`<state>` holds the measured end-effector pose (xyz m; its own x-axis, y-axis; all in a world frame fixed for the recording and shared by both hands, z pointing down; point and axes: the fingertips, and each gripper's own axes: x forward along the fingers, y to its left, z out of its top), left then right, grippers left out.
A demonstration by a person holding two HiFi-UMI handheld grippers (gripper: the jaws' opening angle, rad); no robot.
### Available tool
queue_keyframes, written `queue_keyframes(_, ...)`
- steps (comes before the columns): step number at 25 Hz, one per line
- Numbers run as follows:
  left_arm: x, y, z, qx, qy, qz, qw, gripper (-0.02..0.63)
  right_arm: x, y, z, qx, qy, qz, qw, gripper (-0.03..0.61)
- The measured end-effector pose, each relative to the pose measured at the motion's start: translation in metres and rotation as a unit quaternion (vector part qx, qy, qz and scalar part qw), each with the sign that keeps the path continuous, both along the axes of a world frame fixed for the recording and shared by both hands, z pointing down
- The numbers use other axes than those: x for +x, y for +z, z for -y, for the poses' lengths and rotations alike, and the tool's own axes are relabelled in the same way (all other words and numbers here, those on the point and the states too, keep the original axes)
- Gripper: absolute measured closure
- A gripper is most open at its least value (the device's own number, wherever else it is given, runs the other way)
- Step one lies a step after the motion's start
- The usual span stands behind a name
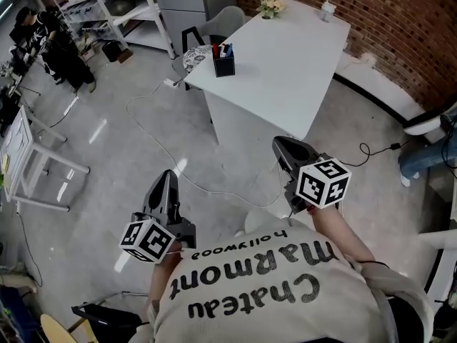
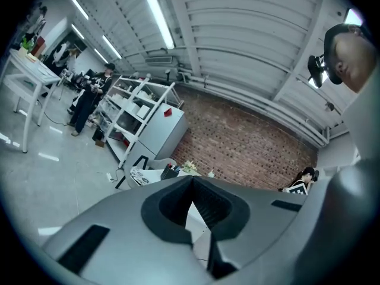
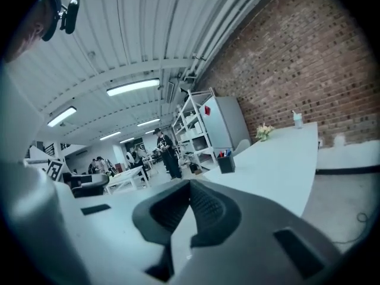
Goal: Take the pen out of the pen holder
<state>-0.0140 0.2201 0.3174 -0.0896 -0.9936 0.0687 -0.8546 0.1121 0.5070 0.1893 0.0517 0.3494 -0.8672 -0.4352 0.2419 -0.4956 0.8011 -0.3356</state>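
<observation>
A dark pen holder point(image 1: 223, 63) with several pens point(image 1: 223, 50) stands near the left edge of the white table point(image 1: 285, 63), far ahead of me. My left gripper point(image 1: 166, 174) is over the floor at lower left, its jaws together with nothing between them. My right gripper point(image 1: 279, 143) is held near the table's front corner, shut and empty too. The left gripper view shows the left gripper point(image 2: 191, 181) with the holder point(image 2: 171, 172) small beyond it. In the right gripper view the right gripper point(image 3: 190, 184) is level with the holder point(image 3: 225, 162) on the table point(image 3: 279, 159).
A grey chair point(image 1: 218, 24) and a patterned round seat point(image 1: 196, 56) stand behind the table's left end. Flowers point(image 1: 270, 5) and a small bottle point(image 1: 328, 9) sit at its far end. A cable point(image 1: 161, 138) lies on the floor. Brick wall point(image 1: 385, 27) at right, shelves point(image 1: 118, 6) at back left.
</observation>
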Motion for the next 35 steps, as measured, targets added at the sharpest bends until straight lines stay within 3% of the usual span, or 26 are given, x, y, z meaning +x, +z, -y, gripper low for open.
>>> queue_keyframes(5, -0.031, 0.016, 0.007, -0.008, -0.018, -0.015, 0.9997, 0.614, -0.029, 0.021, 0.025, -0.05, 0.016, 0.011, 0.999, 0.575)
queue_keyframes(10, -0.07, 0.014, 0.027, -0.009, -0.041, -0.009, 0.9991, 0.614, -0.068, 0.026, 0.064, -0.071, 0.016, 0.022, 0.997, 0.575)
queue_keyframes(25, -0.191, -0.019, 0.151, 0.012, -0.105, 0.013, 0.9943, 0.614, -0.191, -0.027, 0.254, -0.048, -0.002, 0.087, 0.995, 0.575)
queue_keyframes(35, -0.216, 0.016, 0.239, -0.003, -0.087, -0.004, 0.9962, 0.614, -0.223, 0.023, 0.315, -0.077, -0.015, 0.063, 0.995, 0.575)
